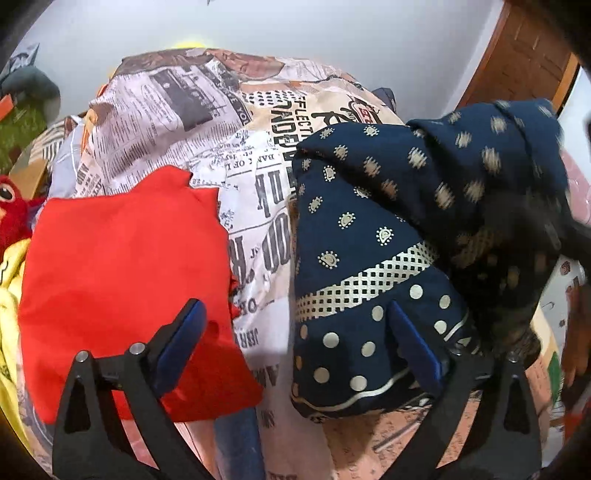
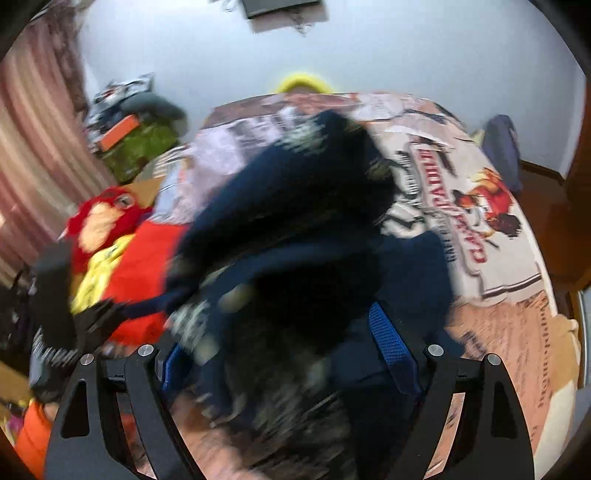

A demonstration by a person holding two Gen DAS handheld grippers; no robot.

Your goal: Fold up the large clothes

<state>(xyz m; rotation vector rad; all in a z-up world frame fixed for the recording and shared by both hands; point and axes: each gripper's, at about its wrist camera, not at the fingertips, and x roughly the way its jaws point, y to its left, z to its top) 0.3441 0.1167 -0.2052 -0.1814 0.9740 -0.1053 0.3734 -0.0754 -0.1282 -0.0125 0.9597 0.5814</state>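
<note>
Left gripper [image 1: 295,321] hangs over the bed with jaws spread wide, nothing between them; one finger sits over the red garment [image 1: 122,280], the other over the navy printed garment [image 1: 373,273]. Red garment looks already folded into a flat rectangle, lying on the newspaper-print bedsheet [image 1: 207,122]. Navy garment sits just beside it on the sheet, partly bundled: its lower part is folded with the gold dotted border showing, its upper part is bunched and draped up to the right, blurred.

Right gripper [image 2: 284,343] has navy cloth [image 2: 295,206] heaped across and between its blue pads [image 2: 388,339]. Jaws stand fairly wide, but heavy blur means it cannot be told whether they pinch the fabric or it just lies over them.

Progress, as a judgement: one piece seems done, navy piece mid-fold, still needs flattening and a final fold. Yellow clothing [image 1: 11,280] at the left edge looks unfolded, so probably more left.

Surface: soft bed, sheet rumpled. Room: pale wall [image 1: 295,29], wooden door frame [image 1: 517,62] at right, striped curtain [image 2: 33,147] at left, red plush toy [image 2: 107,221] near the pile, clutter on a green item behind it.
</note>
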